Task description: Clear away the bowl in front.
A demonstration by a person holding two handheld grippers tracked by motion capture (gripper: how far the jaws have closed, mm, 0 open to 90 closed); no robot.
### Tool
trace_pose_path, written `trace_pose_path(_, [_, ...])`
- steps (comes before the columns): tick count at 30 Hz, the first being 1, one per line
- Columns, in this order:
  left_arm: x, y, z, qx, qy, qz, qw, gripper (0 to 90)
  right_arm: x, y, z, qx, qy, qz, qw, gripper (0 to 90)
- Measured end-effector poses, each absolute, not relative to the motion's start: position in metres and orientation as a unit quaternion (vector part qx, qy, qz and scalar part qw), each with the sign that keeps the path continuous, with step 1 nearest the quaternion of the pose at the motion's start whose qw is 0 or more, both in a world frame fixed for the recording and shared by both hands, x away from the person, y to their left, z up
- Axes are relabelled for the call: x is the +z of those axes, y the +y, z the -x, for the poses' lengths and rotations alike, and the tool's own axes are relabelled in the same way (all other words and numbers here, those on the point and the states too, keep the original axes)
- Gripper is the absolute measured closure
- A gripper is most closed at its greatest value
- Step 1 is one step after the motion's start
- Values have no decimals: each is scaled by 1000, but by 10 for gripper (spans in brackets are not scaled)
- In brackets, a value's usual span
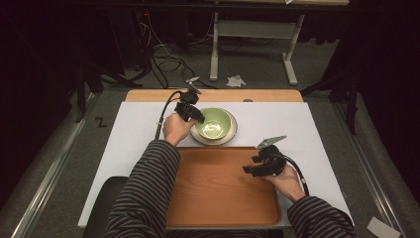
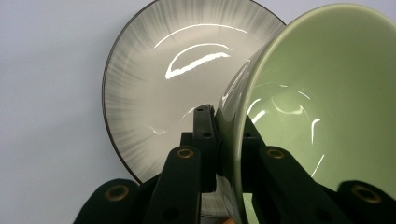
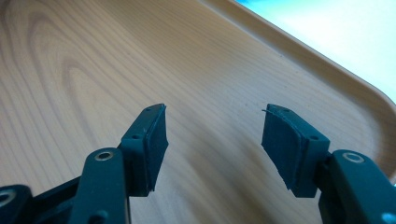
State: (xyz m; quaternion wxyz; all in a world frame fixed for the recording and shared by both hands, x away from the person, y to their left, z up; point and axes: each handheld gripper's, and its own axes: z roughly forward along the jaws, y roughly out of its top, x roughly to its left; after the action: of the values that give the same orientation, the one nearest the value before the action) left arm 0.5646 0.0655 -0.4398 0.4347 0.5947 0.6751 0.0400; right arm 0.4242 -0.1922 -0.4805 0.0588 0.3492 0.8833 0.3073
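Since left gripper (image 2: pixel 219 140) clamps bowl (image 2: pixel 322 102) rim, bowl tilted above plate (image 2: pixel 154 88): glazed ceramic, stiff, slippery, breakable; rim pinch likely best hold. Right gripper (image 3: pixel 212 140) open over tray (image 3: pixel 93 60).

Dim room, dark at sides. Grey carpet floor (image 1: pixel 257 59) with black cables (image 1: pixel 166 62) and crumpled paper (image 1: pixel 236 80). White desk frame (image 1: pixel 252 29) stands behind. White tabletop (image 1: pixel 138 124), wooden far edge (image 1: pixel 223 95).
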Motion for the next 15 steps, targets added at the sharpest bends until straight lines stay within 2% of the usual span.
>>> trace_pose_path(15, [-424, 61, -547, 33, 651, -609, 453, 838, -480, -191, -423, 308, 882, -352, 59, 417])
